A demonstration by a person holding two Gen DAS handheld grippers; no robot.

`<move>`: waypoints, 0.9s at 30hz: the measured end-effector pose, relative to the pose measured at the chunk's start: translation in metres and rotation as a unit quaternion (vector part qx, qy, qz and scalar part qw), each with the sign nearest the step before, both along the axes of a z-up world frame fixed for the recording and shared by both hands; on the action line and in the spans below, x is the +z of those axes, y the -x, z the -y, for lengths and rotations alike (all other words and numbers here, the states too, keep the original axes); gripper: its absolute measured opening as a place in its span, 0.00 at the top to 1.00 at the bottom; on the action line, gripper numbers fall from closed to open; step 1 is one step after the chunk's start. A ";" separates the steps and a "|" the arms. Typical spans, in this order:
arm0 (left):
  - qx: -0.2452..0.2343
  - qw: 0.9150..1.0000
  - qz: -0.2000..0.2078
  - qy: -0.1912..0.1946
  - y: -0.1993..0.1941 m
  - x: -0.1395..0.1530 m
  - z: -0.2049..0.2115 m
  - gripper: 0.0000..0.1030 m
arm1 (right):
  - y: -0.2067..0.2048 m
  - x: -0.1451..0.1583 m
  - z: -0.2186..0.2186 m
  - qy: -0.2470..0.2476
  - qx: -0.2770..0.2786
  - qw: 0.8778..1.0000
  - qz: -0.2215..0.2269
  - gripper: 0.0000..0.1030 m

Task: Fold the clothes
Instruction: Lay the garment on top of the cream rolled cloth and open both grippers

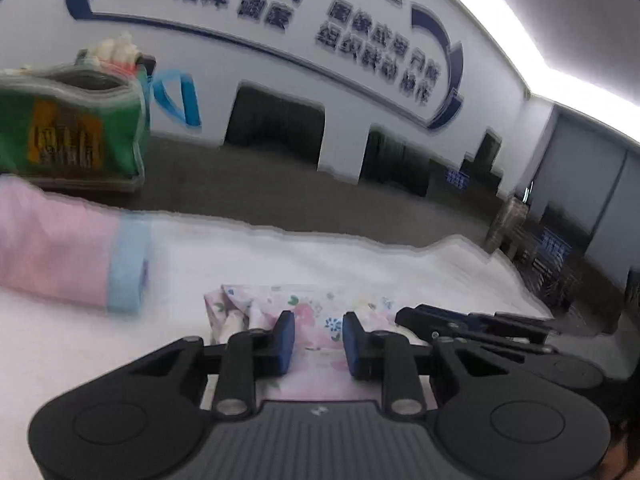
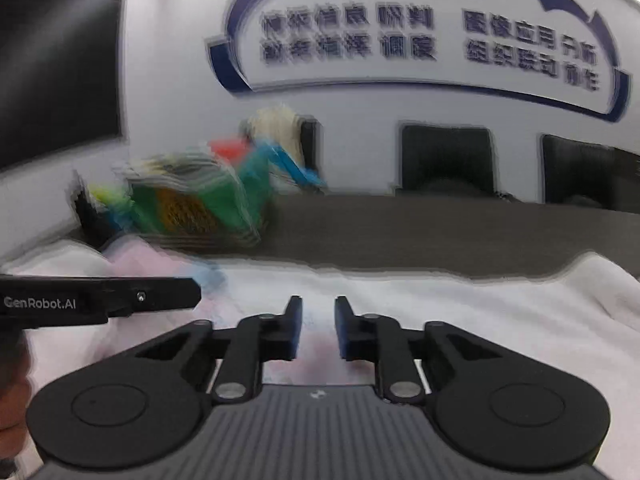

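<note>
Ahead, both claws, left claw (image 1: 319, 334) and right claw (image 2: 317, 326), slightly spread over seemingly unpinched floral cloth (image 1: 312, 304), green bag (image 1: 72, 128) behind.

Both tools (image 1: 319, 334) (image 2: 317, 326) slightly apart, empty

Green bag (image 1: 72, 128) on dark table (image 1: 280, 196); black chairs (image 2: 446, 156) against lettered wall (image 2: 400, 40).

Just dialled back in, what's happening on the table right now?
A person is folding clothes with a pair of handheld tongs. The left tongs hover low over a folded floral garment on the white cloth, jaws slightly apart with nothing pinched. The right tongs sit beside them, also gapped and empty. A pink garment with a blue cuff lies to the left, a green bag behind it.
</note>
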State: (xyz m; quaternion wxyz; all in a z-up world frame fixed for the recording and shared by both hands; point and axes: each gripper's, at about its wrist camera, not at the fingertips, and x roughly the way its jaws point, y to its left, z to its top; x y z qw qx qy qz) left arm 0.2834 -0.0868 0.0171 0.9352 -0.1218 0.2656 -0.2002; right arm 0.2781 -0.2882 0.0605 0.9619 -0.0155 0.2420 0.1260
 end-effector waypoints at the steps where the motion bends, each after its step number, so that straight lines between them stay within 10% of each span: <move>1: -0.004 1.000 0.007 0.003 0.006 0.002 -0.003 0.76 | -0.004 -0.012 -0.002 -0.002 -0.006 1.000 -0.015 0.86; 5: -0.003 0.999 0.034 0.012 0.050 0.036 -0.026 0.65 | 0.013 0.000 0.010 -0.051 -0.017 0.999 0.007 0.85; 8: 0.015 0.998 0.064 -0.017 0.115 0.066 -0.054 0.38 | 0.067 0.046 0.014 -0.075 -0.002 0.993 0.090 0.79; 11: 0.035 0.995 0.085 -0.040 0.180 0.089 -0.084 0.25 | 0.128 0.071 -0.006 -0.078 0.025 0.990 0.113 0.57; 19: 0.155 0.982 -0.049 -0.099 0.282 0.013 -0.151 0.19 | 0.220 0.002 -0.098 -0.067 0.105 0.992 -0.013 0.30; 27: 0.165 0.975 -0.053 -0.137 0.298 -0.001 -0.150 0.13 | 0.249 -0.051 -0.142 -0.008 0.047 0.996 -0.078 0.04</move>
